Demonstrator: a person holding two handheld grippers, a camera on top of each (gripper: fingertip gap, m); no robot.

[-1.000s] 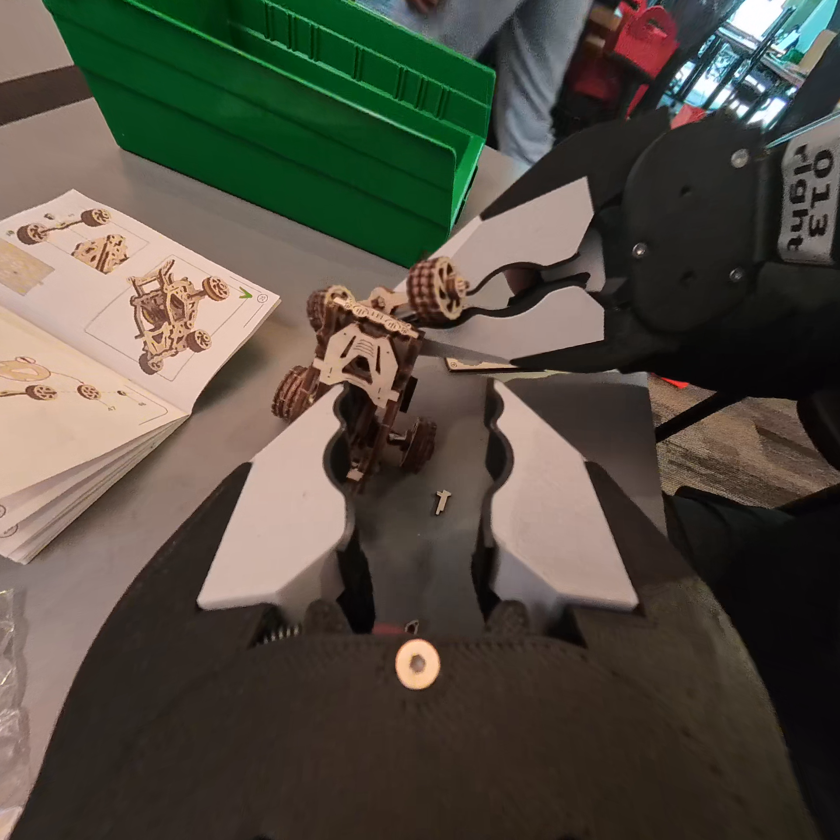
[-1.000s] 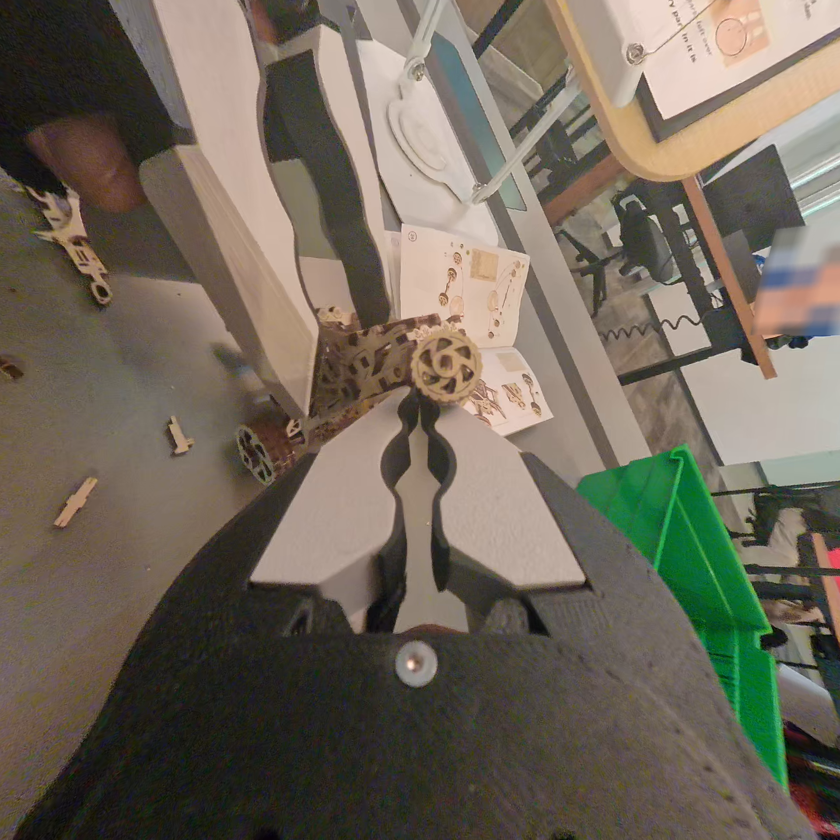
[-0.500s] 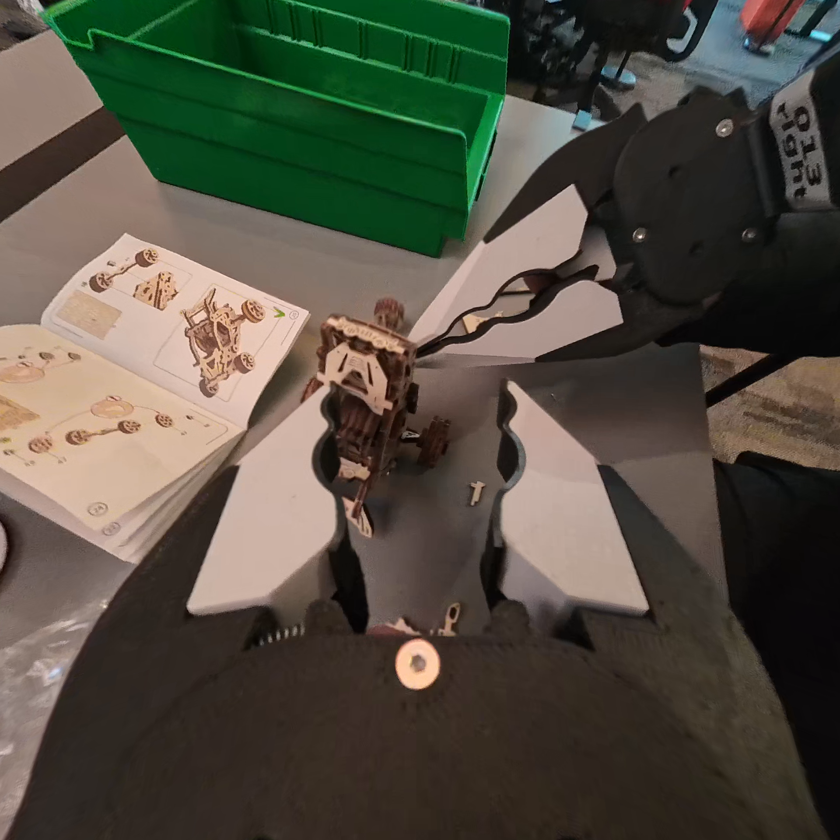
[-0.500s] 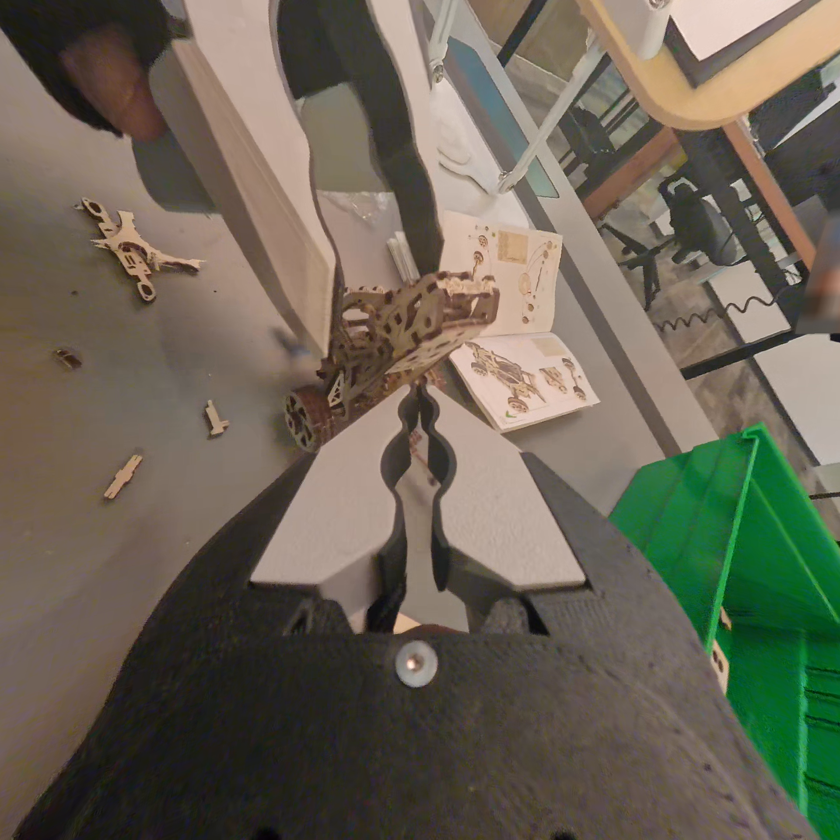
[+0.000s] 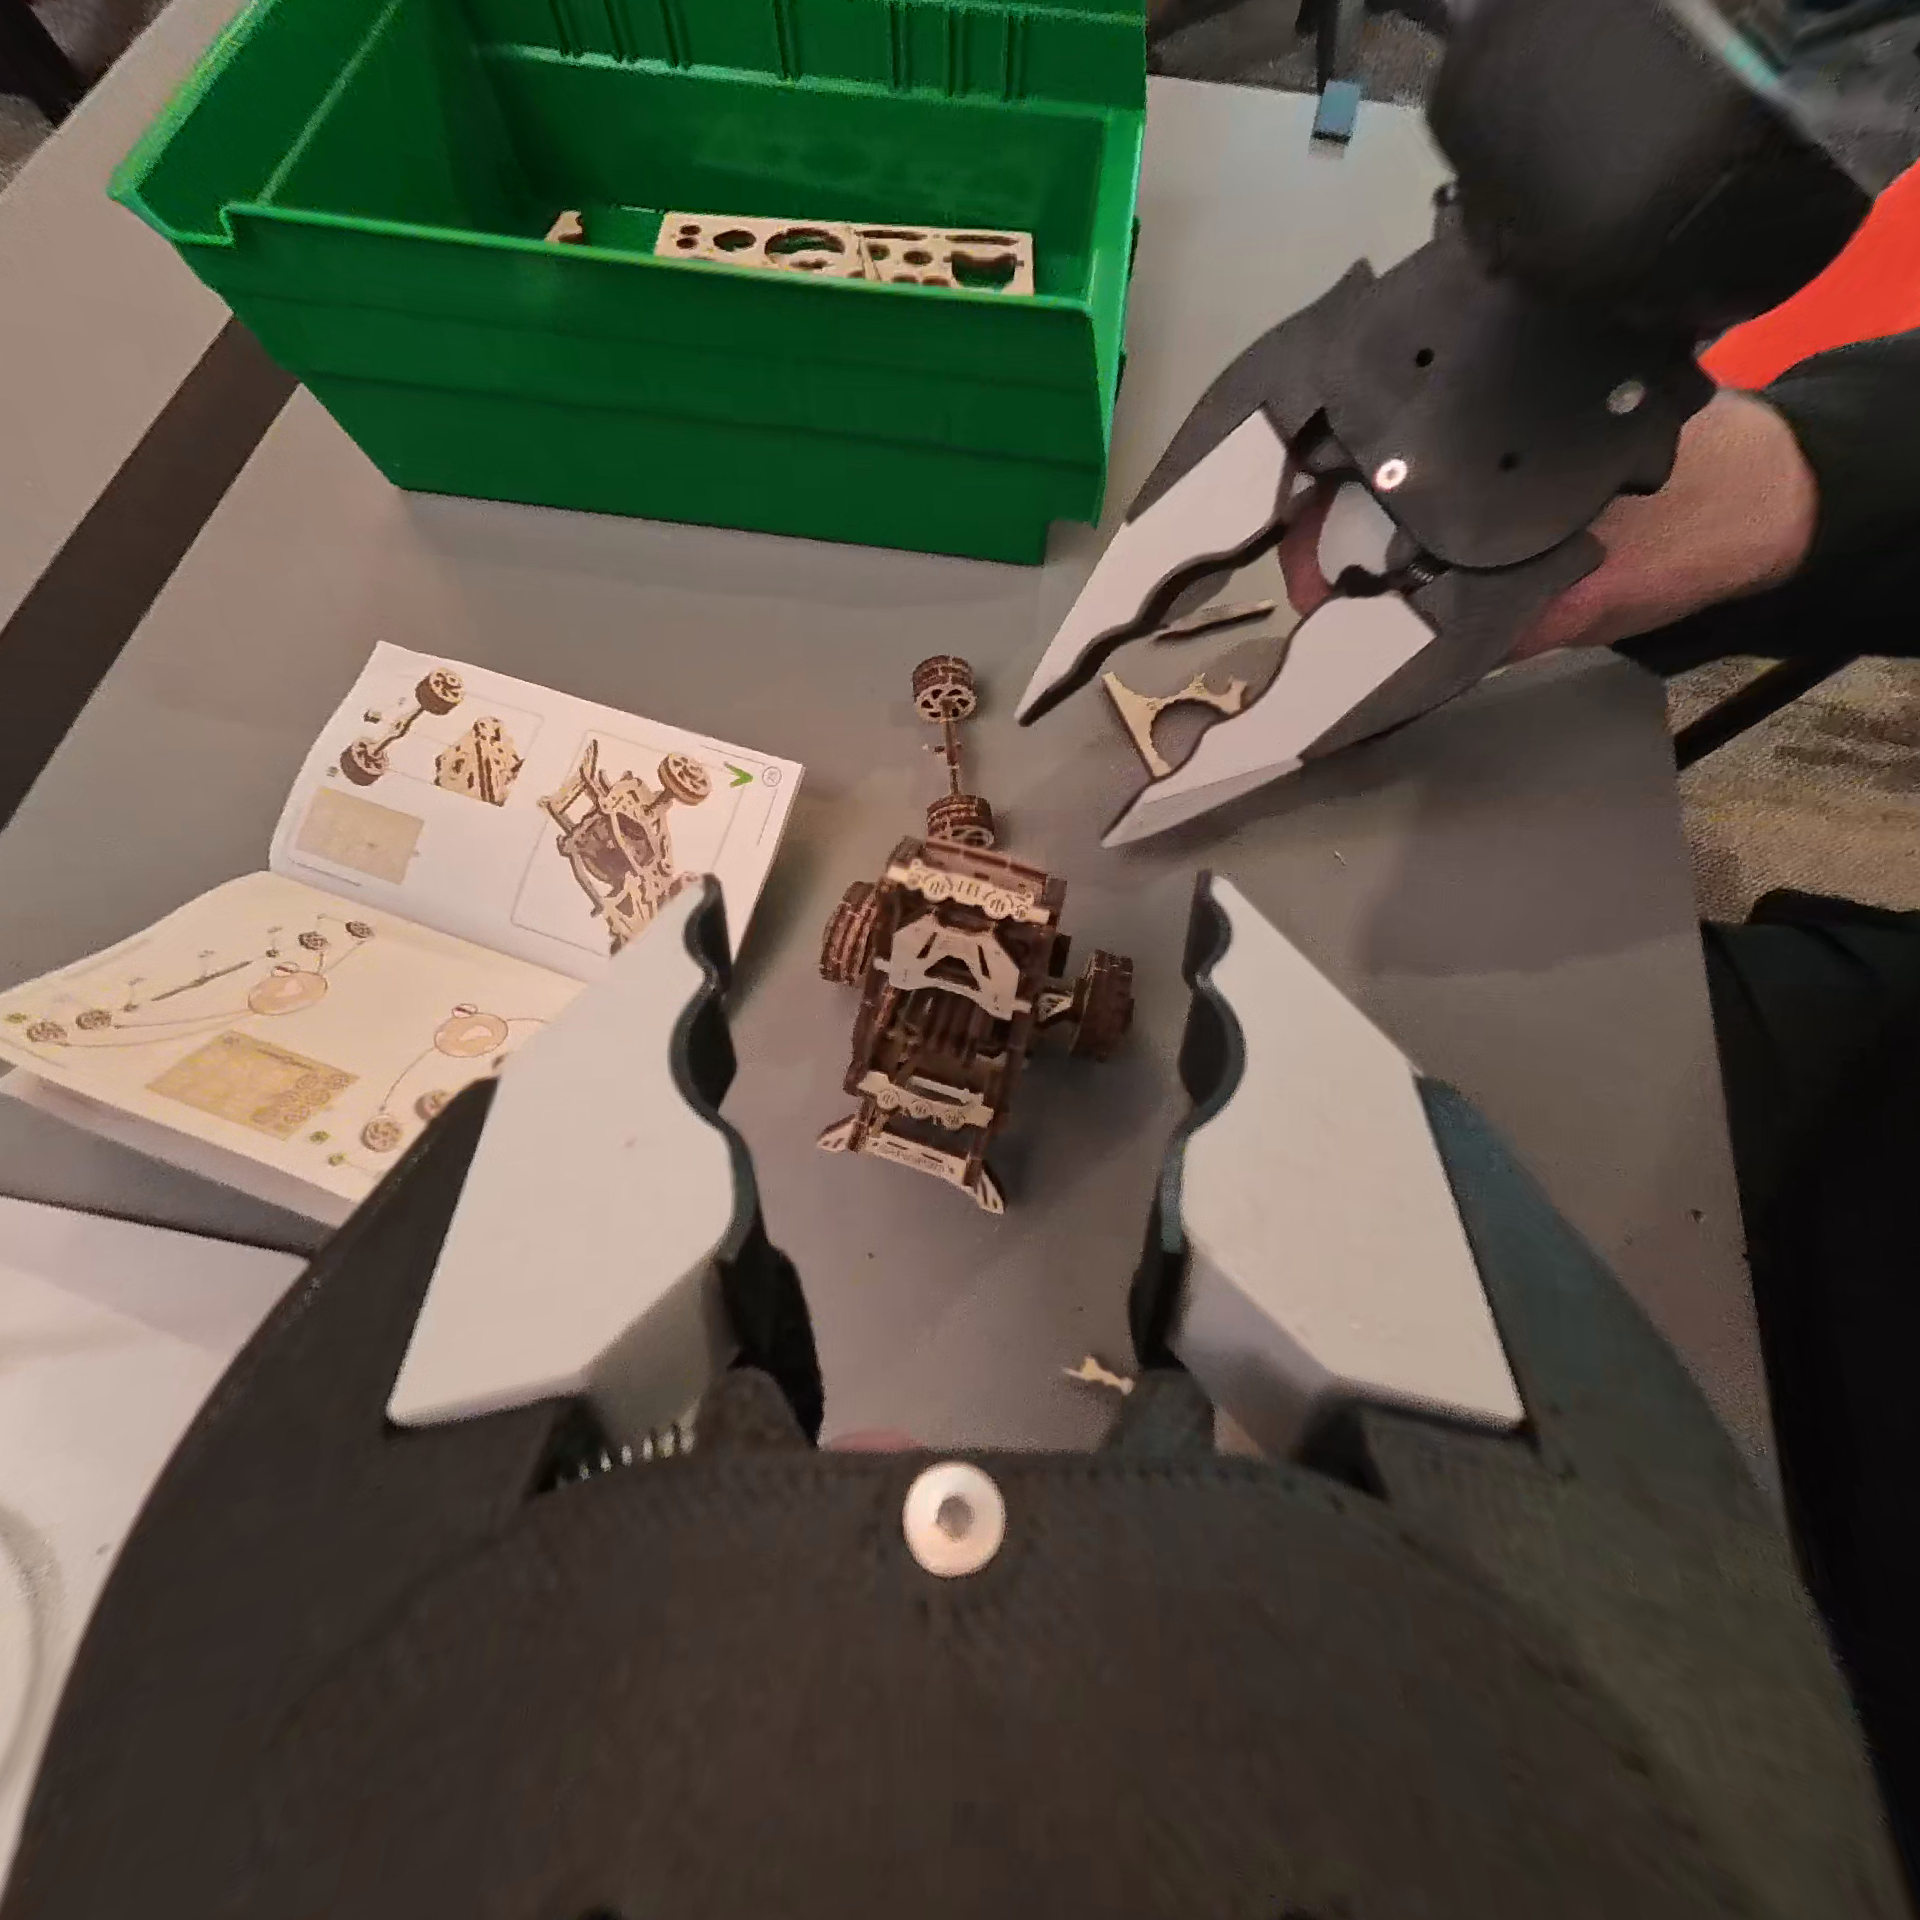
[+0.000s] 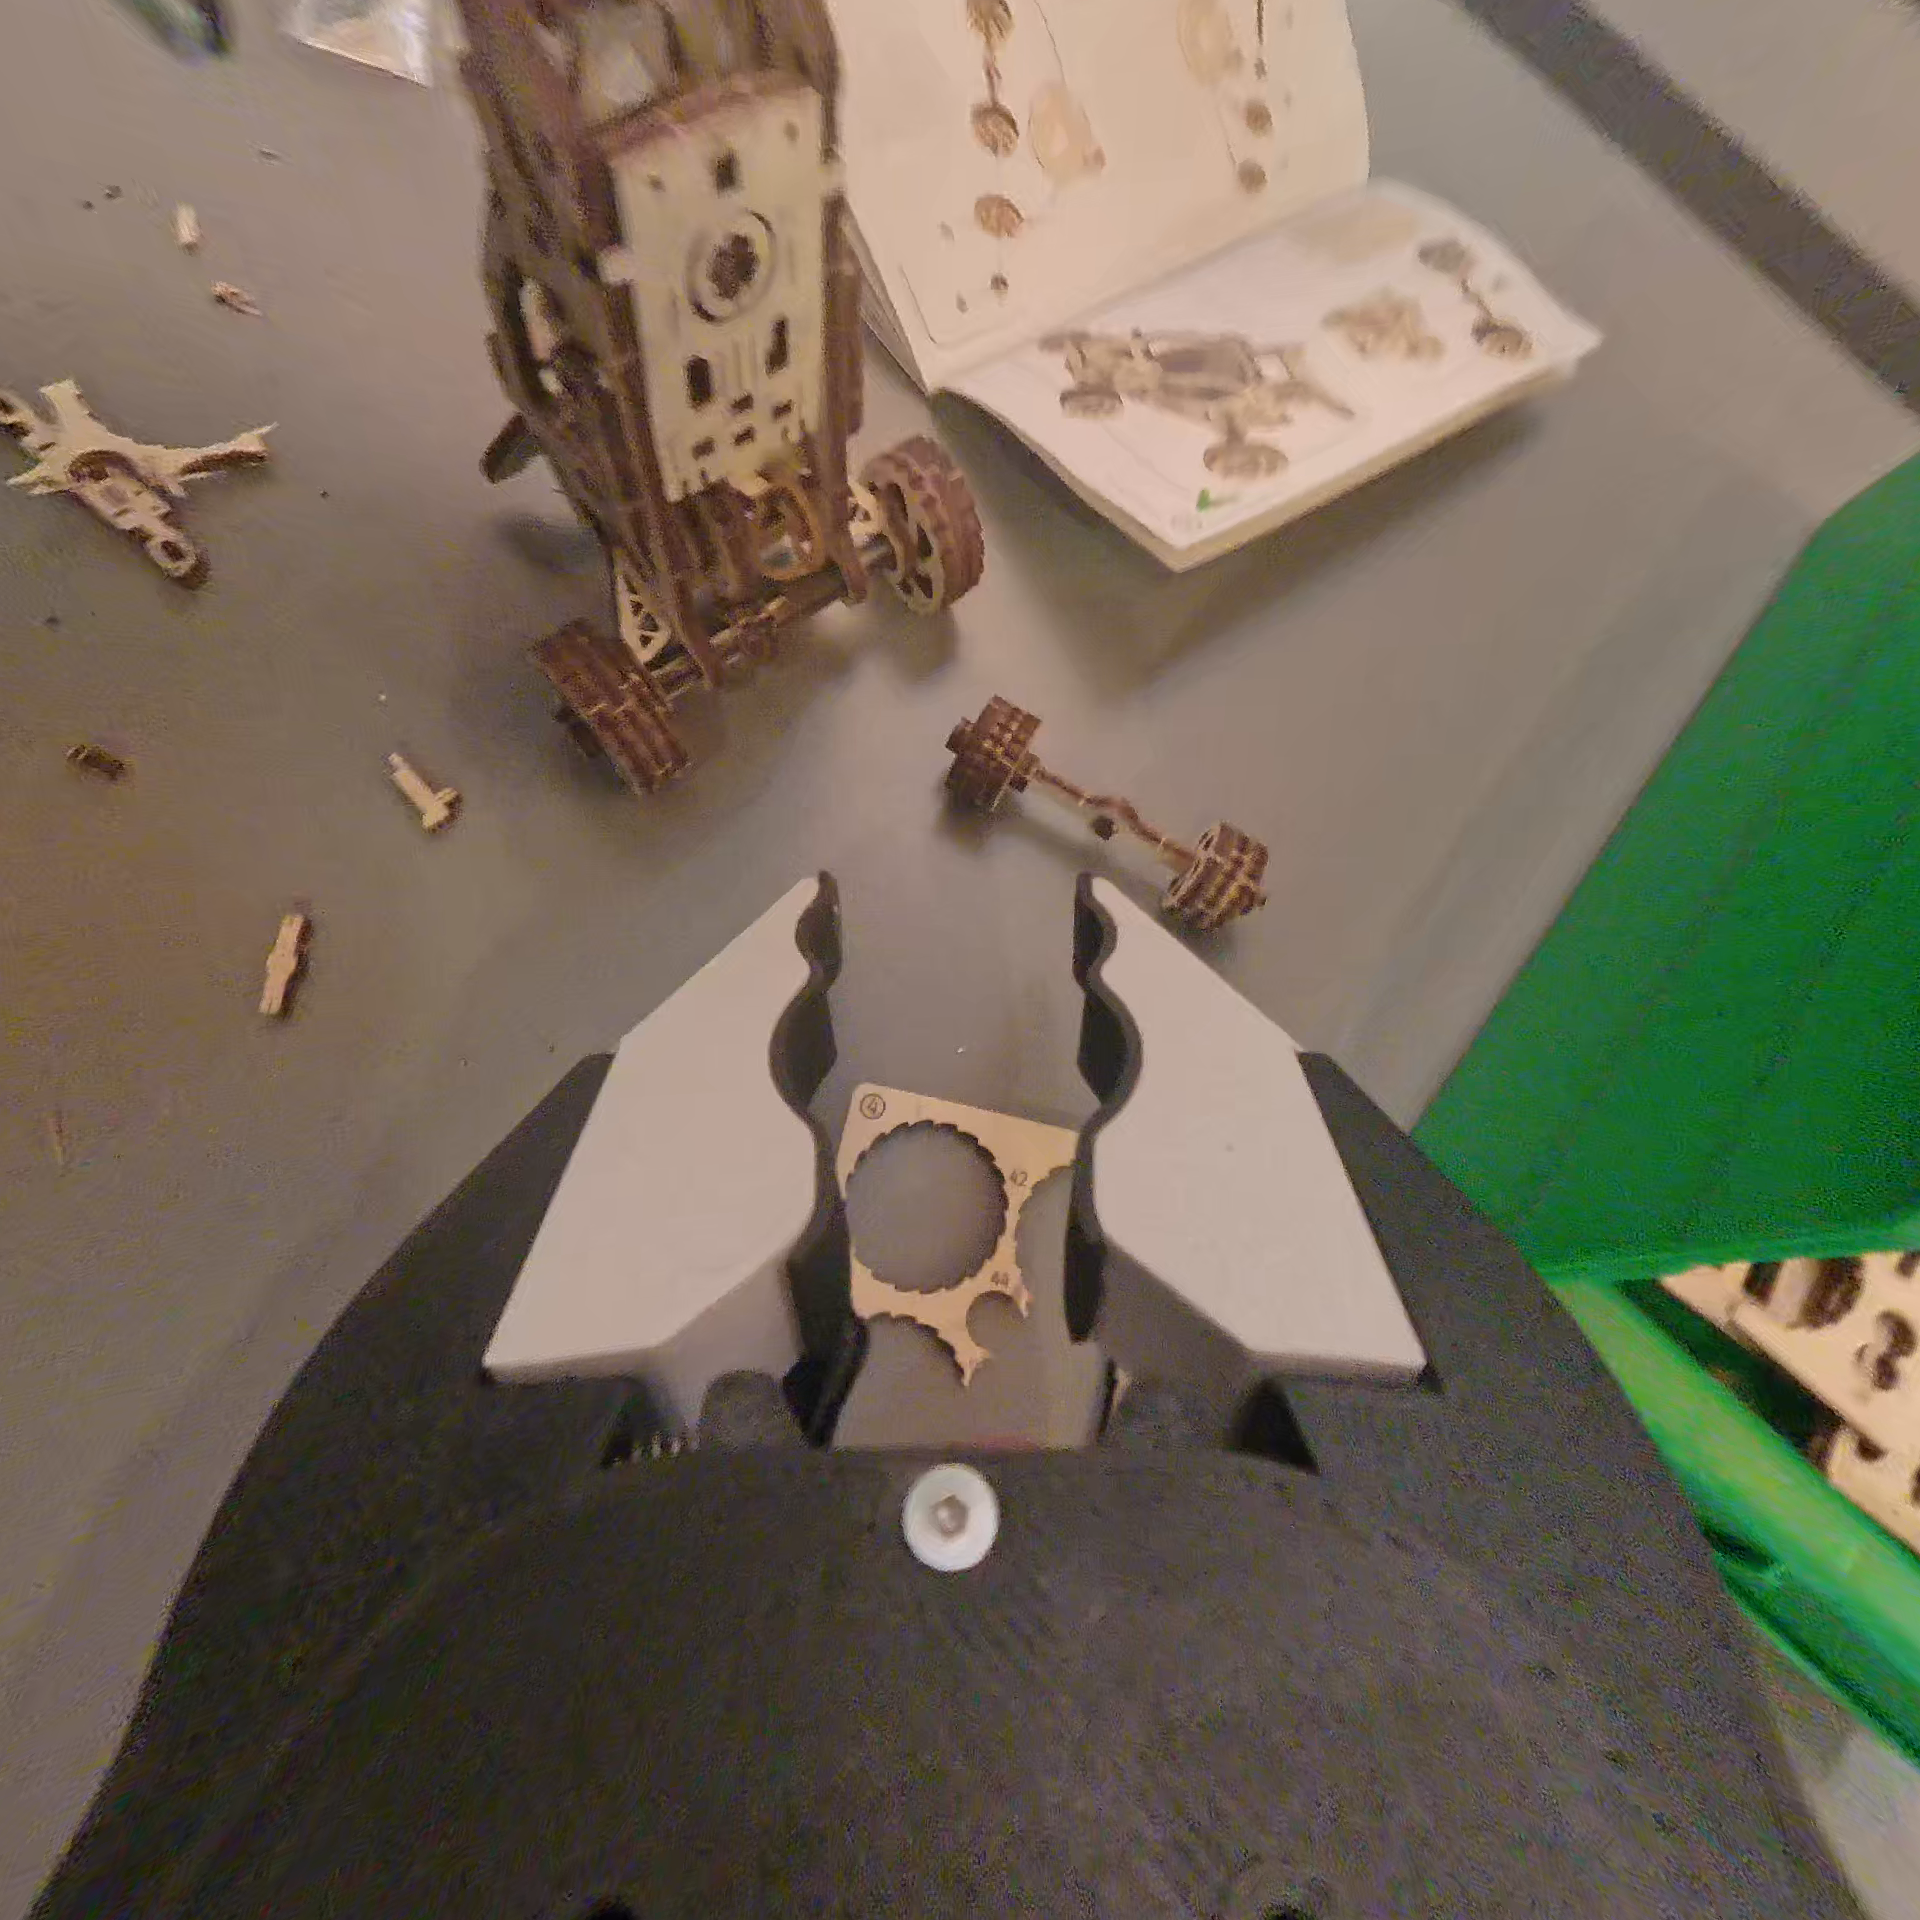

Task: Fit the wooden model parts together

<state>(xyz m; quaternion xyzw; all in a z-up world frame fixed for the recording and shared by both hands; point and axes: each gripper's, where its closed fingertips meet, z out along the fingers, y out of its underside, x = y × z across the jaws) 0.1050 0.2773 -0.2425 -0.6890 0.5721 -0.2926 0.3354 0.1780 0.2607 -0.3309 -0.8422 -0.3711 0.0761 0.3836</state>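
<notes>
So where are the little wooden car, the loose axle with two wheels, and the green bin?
wooden car (image 5: 951,1023): left wrist view, on its roof panel.
loose axle (image 6: 1107,821): right wrist view, on the rod between its wheels.
green bin (image 5: 665,343): left wrist view, on its front wall.

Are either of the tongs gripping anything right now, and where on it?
No. The left tongs and right tongs are both open and empty; the wooden car model and wheel axle lie loose on the table.

Both wrist views look steeply down, close, sharing the wooden car (image 5: 961,1023) and booklet (image 6: 1226,343).
</notes>
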